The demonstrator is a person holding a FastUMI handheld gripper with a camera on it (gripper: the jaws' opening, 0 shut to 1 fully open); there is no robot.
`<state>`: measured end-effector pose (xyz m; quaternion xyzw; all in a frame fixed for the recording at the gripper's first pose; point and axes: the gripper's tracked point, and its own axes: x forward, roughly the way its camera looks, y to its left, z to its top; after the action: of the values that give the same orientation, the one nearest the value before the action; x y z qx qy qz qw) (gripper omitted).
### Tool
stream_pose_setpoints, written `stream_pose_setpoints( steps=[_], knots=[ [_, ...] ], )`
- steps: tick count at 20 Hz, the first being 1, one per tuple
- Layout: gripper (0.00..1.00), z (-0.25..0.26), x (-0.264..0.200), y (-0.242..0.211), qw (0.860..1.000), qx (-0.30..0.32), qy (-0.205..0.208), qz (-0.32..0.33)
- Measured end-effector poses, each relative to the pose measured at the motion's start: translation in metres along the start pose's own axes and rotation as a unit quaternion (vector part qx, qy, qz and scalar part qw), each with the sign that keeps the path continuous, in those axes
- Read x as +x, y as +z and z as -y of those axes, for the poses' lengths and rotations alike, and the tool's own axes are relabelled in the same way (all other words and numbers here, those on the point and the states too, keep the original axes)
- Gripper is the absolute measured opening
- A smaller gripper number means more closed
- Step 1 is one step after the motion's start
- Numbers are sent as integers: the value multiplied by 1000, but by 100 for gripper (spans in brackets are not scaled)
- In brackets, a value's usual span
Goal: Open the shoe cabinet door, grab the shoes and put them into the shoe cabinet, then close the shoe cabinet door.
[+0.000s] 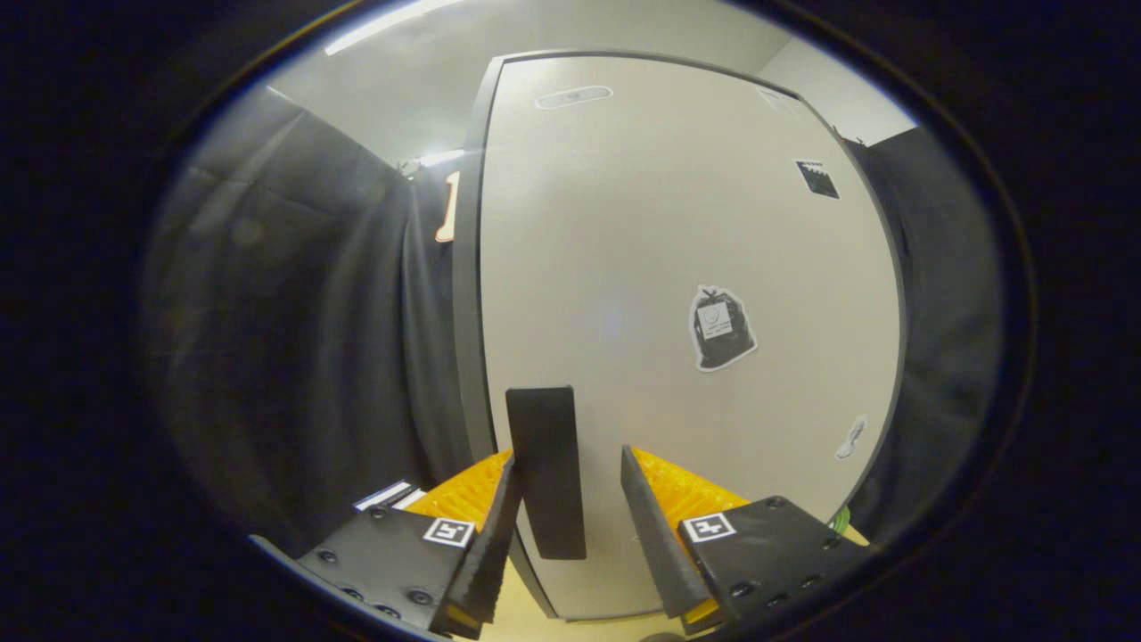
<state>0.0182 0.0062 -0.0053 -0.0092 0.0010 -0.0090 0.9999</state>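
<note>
So the hand-held gripper [566, 517] is right up against the shoe cabinet door [677, 267], which is a plain pale panel with a dark edge running down its left side. The landmark here is the door's handle [545, 471], a flat black upright bar fixed low on the door near that dark edge.

The two fingers [655, 526] sit on either side of the handle. The left finger looks like it's touching or very nearly touching the handle's left side; the right finger is clearly apart from it, with a strip of pale door showing between the two. So the jaws are partly open, straddling the handle, not clamped on it. The yellow ribbed parts of the gripper body fan out just behind the fingers, below the handle, and each black finger mount carries a small square marker.

Up and to the right of the handle there's a sticker [720, 328] on the door, shaped like a dark bag with a white label. Further up toward the door's top right corner is a small black square sticker [816, 178], and lower right of the handle, near the door's far edge, is a tiny pale sticker I can't make out.

Left of the handle, past the door's dark edge, hangs the black cloth wall [294, 339]. Below the handle, a bit of pale yellowish floor [517, 611] shows under the door's bottom edge.
</note>
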Motion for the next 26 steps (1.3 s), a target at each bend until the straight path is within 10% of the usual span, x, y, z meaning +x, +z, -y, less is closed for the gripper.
stream_pose_setpoints(
  steps=[11,26],
  knots=[
    [27,-11,4,-13,1000,-2,8,-16],
    [19,2,-41,-8,1000,-13,-20,-1]
  ],
)
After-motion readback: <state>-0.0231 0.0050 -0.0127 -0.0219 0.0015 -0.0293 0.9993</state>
